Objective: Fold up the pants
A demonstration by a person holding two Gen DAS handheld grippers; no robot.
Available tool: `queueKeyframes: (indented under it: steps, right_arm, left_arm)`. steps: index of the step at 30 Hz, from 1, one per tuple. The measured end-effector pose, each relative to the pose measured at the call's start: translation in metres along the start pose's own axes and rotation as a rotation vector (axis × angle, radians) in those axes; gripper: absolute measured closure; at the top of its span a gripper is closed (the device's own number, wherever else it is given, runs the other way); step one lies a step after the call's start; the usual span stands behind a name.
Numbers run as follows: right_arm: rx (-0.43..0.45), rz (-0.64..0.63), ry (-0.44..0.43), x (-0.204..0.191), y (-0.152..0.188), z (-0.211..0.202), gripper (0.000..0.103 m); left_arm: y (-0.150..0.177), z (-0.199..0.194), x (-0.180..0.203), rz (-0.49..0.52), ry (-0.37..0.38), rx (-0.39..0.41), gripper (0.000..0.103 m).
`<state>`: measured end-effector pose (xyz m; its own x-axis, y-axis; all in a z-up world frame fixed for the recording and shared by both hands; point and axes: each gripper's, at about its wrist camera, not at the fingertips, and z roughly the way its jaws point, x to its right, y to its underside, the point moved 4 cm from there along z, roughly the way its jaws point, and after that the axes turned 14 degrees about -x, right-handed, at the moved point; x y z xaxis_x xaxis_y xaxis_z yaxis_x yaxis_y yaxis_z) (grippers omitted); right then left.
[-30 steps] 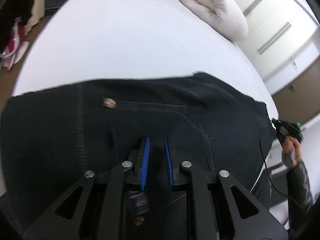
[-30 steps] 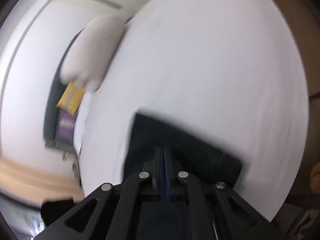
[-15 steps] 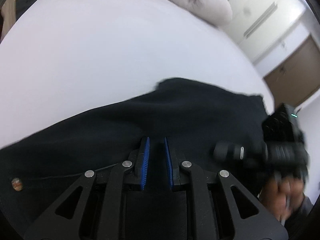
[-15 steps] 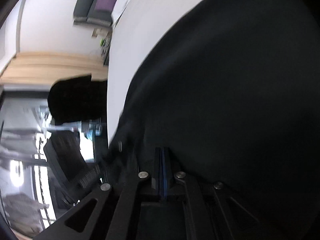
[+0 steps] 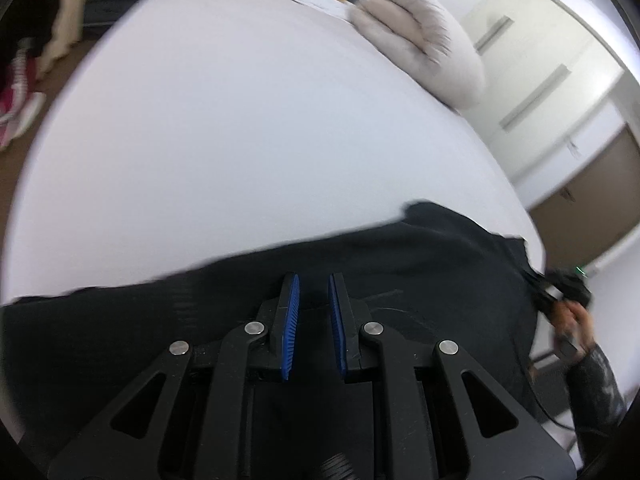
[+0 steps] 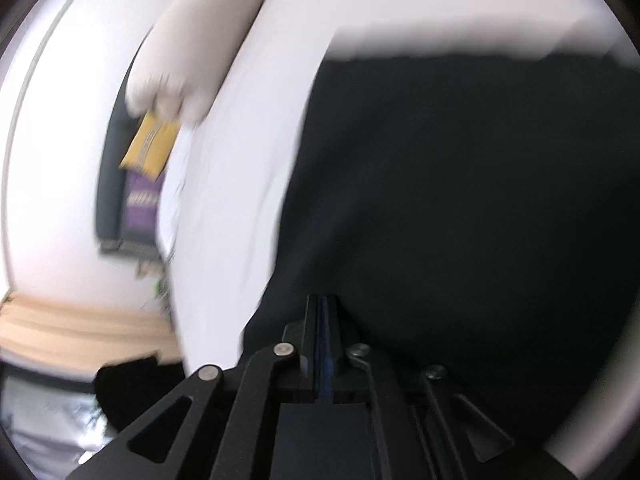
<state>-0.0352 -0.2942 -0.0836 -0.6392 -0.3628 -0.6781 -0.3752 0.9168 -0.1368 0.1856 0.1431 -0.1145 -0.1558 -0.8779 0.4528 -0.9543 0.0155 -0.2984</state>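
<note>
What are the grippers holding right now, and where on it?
Right gripper, its jaws having just opened slightly, seems to pinch the pants by their right-hand edge. Left gripper is almost shut over the near edge; a pinch there cannot be told.

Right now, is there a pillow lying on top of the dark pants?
No. The pale pillow sits at the far end of the white bed, well apart from the pants.

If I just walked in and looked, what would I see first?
You'd spot the big black pants spread across the near side of the white bed. Next, the puffy beige pillow at the bed's far corner, and the left gripper with blue pads right over the pants.
</note>
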Motion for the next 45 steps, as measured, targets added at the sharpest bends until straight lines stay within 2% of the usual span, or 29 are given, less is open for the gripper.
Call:
queueKeyframes:
  steps: [1, 3, 5, 7, 9, 11, 14, 15, 19, 20, 25, 29, 31, 35, 38, 40, 45]
  right_arm:
    - [0.028, -0.028, 0.045, 0.002, -0.003, -0.015, 0.069]
    - [0.121, -0.134, 0.112, -0.006, 0.007, -0.055, 0.035]
    - [0.187, -0.251, 0.098, -0.016, 0.028, -0.087, 0.03]
    - [0.18, -0.264, 0.024, -0.012, 0.046, -0.098, 0.03]
    - [0.157, -0.204, -0.06, 0.009, 0.054, -0.098, 0.03]
    - [0.138, -0.114, -0.075, 0.039, 0.034, -0.095, 0.03]
    - [0.102, -0.047, -0.101, 0.053, 0.027, -0.081, 0.034]
    - [0.103, -0.05, -0.108, 0.068, 0.029, -0.097, 0.034]
    - [0.089, 0.012, -0.173, 0.1, 0.016, -0.105, 0.038]
    - [0.082, 0.035, -0.164, 0.101, 0.012, -0.098, 0.039]
    - [0.083, 0.091, -0.247, 0.122, -0.003, -0.086, 0.044]
    - [0.094, 0.102, -0.307, 0.124, -0.014, -0.083, 0.047]
    - [0.096, 0.111, -0.334, 0.122, -0.02, -0.081, 0.052]
    - [0.1, 0.131, -0.38, 0.12, -0.035, -0.072, 0.056]
    - [0.095, 0.145, -0.376, 0.119, -0.045, -0.065, 0.073]
    - [0.083, 0.156, -0.37, 0.12, -0.051, -0.06, 0.09]
    - [0.084, 0.13, -0.338, 0.116, -0.054, -0.06, 0.092]
  left_arm:
    - [0.002, -0.01, -0.005, -0.022, -0.031, 0.012, 0.088]
    - [0.006, -0.032, -0.006, -0.043, -0.067, 0.043, 0.088]
    - [0.012, -0.052, 0.011, -0.032, -0.028, 0.075, 0.088]
    - [0.021, -0.053, 0.035, -0.012, 0.019, 0.071, 0.088]
    - [0.031, -0.043, 0.06, 0.009, 0.07, 0.038, 0.088]
    - [0.04, -0.026, 0.089, 0.062, 0.098, -0.02, 0.088]
    - [0.054, 0.003, 0.127, 0.174, 0.06, -0.106, 0.088]
    - [0.057, 0.008, 0.133, 0.19, 0.048, -0.122, 0.088]
    - [0.055, 0.021, 0.147, 0.185, 0.051, -0.16, 0.088]
    - [0.062, 0.008, 0.141, 0.195, 0.043, -0.161, 0.088]
    - [0.06, 0.023, 0.13, 0.172, 0.029, -0.206, 0.088]
    - [0.062, 0.033, 0.115, 0.13, 0.083, -0.211, 0.088]
    - [0.062, 0.035, 0.111, 0.125, 0.089, -0.216, 0.088]
    - [0.065, 0.031, 0.101, 0.13, 0.1, -0.208, 0.088]
    - [0.068, 0.023, 0.089, 0.117, 0.126, -0.206, 0.089]
    - [0.064, 0.029, 0.093, 0.112, 0.133, -0.208, 0.089]
    - [0.068, 0.027, 0.094, 0.115, 0.137, -0.203, 0.089]
